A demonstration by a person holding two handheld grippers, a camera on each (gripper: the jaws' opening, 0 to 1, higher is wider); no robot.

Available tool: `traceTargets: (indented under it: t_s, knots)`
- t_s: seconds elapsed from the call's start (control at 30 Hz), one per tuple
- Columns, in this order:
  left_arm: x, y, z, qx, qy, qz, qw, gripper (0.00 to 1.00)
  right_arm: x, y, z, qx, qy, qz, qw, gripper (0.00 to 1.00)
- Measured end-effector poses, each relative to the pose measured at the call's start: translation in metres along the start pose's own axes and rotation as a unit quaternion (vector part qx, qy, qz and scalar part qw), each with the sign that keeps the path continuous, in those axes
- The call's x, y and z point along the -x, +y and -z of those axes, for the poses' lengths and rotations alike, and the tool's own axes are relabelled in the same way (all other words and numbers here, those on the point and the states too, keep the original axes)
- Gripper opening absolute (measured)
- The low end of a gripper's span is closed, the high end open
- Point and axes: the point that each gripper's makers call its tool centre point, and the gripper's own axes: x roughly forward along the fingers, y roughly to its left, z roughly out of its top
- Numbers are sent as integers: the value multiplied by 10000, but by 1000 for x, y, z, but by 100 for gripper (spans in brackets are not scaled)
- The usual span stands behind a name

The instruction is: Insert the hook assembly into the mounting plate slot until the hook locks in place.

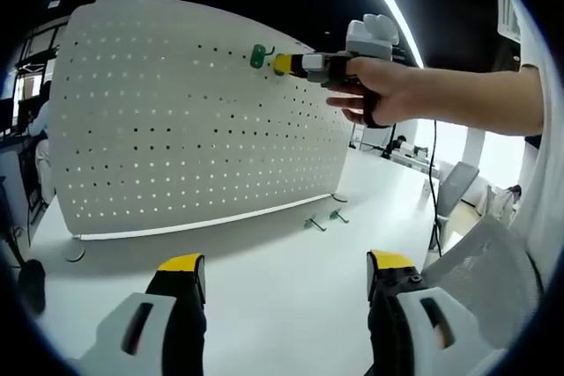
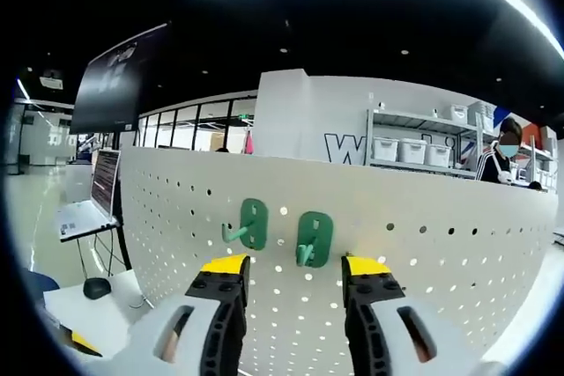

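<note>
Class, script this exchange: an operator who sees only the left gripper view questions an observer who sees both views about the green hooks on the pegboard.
Operator: I see one green hook by the right hand-held gripper. Any more on the pegboard?
Observer: Yes, two sit side by side: a left hook and a right hook.
Operator: Is the gripper holding one?
Observer: No; its jaws stand open, the right hook showing between them.
Operator: Anything behind the board?
Observer: A laptop and a mouse on a table past its edge.
</note>
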Motion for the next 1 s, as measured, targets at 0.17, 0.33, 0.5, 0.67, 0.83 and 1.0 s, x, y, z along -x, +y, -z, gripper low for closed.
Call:
traceTargets:
  t_s: [0.17,0.33,0.5,0.67,0.83,1.0]
  knots:
    - [0,0,1,11,21,4,10000,77,3,6,5,105,38,-110,9999,54]
    - [0,0,1,6,27,3,10000,77,5,9,8,53,42,-152,9999,62]
    - [0,0,1,1,36,-7,10000,77,5,9,9,33,53,-171,9998,62]
    - [0,0,1,10,30,-12,10000,77,6,10,8,-9,6,-297,9996,61]
    - [0,1,1,25,28,-20,10000,77,11,18,6,-352,-221,-917,9949,61]
    - [0,1,2,28,38,-23,10000,77,18,19,6,-451,-369,-1317,9896,62]
